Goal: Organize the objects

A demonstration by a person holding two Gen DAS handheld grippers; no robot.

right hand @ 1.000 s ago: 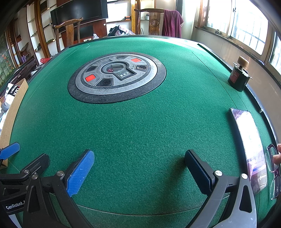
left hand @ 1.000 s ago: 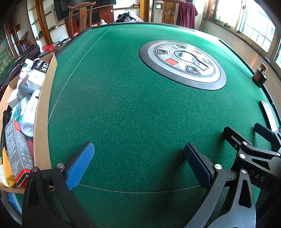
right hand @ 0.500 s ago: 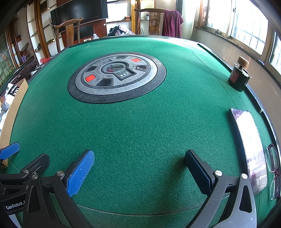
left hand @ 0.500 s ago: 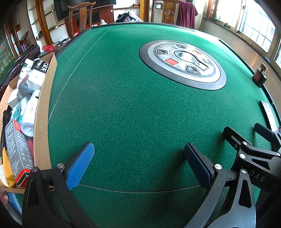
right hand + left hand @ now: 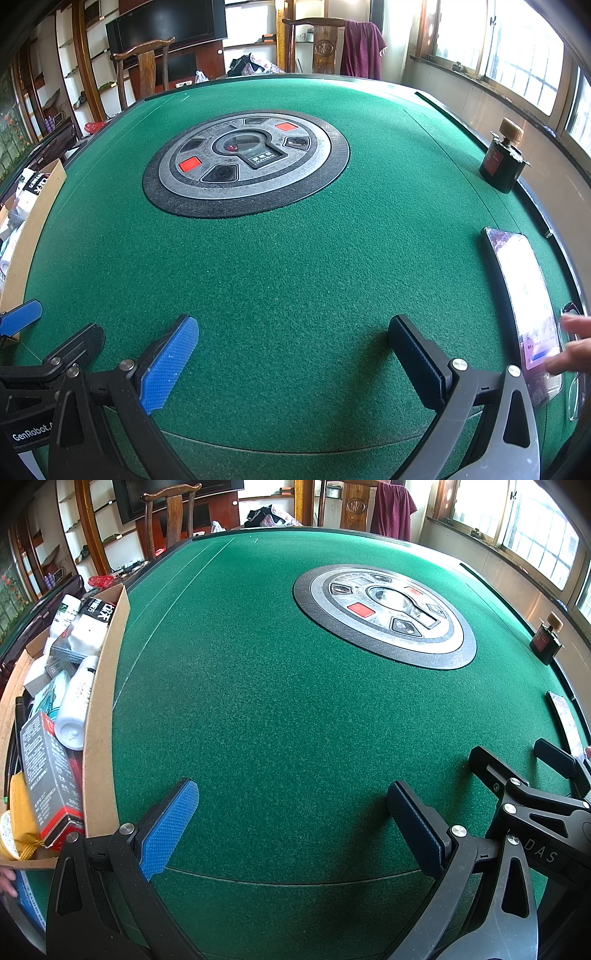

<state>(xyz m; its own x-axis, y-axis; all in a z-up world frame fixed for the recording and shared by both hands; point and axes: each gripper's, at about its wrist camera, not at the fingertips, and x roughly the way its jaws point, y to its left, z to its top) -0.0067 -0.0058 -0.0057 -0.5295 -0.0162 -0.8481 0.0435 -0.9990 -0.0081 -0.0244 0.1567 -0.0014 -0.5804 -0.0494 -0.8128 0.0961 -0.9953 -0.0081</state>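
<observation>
Both grippers' fingers gape wide, empty: left gripper [image 5: 291, 823] beside the crammed brown cardboard box [image 5: 101, 716] at frame left (nearer it); right gripper [image 5: 293, 354] nearer the dark corked bottle [image 5: 502, 162], upper right.

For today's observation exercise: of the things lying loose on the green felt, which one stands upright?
The dark bottle with the tan cap, near the table's right edge. The phone and the glasses lie flat.
</observation>
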